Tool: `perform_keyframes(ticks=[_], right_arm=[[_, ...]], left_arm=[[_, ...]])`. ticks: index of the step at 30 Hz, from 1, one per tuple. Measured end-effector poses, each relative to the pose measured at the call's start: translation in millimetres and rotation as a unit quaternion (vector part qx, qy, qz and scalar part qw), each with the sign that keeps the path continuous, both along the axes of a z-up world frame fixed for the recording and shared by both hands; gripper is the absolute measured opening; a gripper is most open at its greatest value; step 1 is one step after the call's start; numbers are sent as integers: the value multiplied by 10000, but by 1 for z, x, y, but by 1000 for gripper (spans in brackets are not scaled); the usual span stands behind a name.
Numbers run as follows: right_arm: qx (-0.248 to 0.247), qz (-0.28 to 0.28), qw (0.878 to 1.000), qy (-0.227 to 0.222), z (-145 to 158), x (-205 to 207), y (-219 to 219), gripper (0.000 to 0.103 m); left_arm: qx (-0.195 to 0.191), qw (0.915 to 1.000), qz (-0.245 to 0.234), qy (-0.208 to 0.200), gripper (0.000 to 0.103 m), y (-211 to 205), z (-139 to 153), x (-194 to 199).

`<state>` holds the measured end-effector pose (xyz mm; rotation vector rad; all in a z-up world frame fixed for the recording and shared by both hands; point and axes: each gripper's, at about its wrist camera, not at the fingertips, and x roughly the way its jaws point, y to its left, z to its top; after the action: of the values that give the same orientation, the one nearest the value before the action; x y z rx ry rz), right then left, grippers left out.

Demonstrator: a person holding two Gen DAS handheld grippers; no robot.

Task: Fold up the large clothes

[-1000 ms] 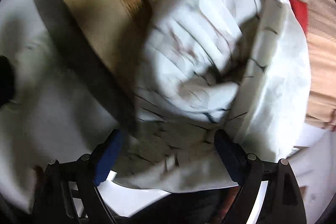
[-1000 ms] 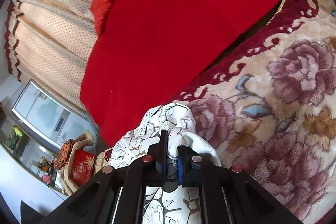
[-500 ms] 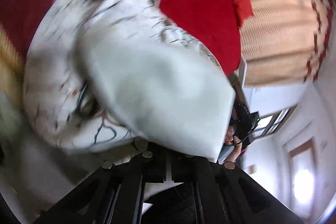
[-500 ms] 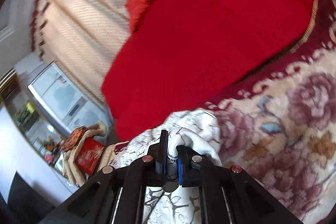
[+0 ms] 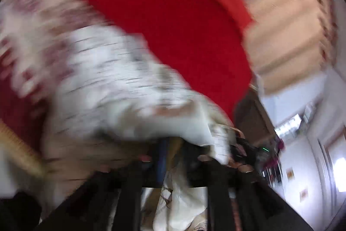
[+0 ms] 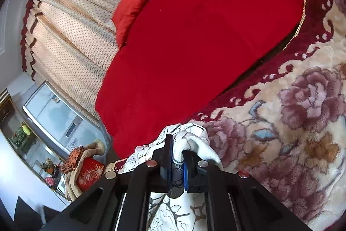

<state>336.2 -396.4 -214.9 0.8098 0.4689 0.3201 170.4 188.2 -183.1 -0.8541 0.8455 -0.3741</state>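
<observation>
A white garment (image 5: 112,90) printed with dark branch lines is lifted between both grippers over a bed. In the blurred left wrist view it drapes across the fingers and hangs down between them. My left gripper (image 5: 176,155) has its jaws apart and opening, with loose cloth in the gap. In the right wrist view my right gripper (image 6: 176,166) is shut on a bunched fold of the same garment (image 6: 194,144), just above the floral blanket (image 6: 292,133).
A red bedspread (image 6: 194,47) covers the far half of the bed, with a red pillow (image 6: 132,8) against dotted cream curtains (image 6: 75,25). A glass cabinet (image 6: 54,114) and a red box (image 6: 88,172) stand at lower left, beyond the bed.
My left gripper rose and rolled, carrying the garment up from the bed edge. Its jaws went from wide apart to shut, then partly apart again. My right gripper kept its hold.
</observation>
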Motion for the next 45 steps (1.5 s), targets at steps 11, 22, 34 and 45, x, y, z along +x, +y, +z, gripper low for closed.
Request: perform_keyframes(ticks=[11,22,34,45], right_arm=[[-243,153,9996,62,-1,3,23,7],[-243,132,9993,265,-12,9,20,7],[-142,469,9988,-89,-1,-3,26,8],[-538,1064,9795,-1621,83,-50,64,7]], left_arm=[[-640,9689,1250,2037,77,55,-150,-90],[-1795,9623,810,1875,87,-24,-177,-67],[-1267,9793,461,1511,25,-63,-137,-34],[-615,9981,-36,30,18,-41,41,19]])
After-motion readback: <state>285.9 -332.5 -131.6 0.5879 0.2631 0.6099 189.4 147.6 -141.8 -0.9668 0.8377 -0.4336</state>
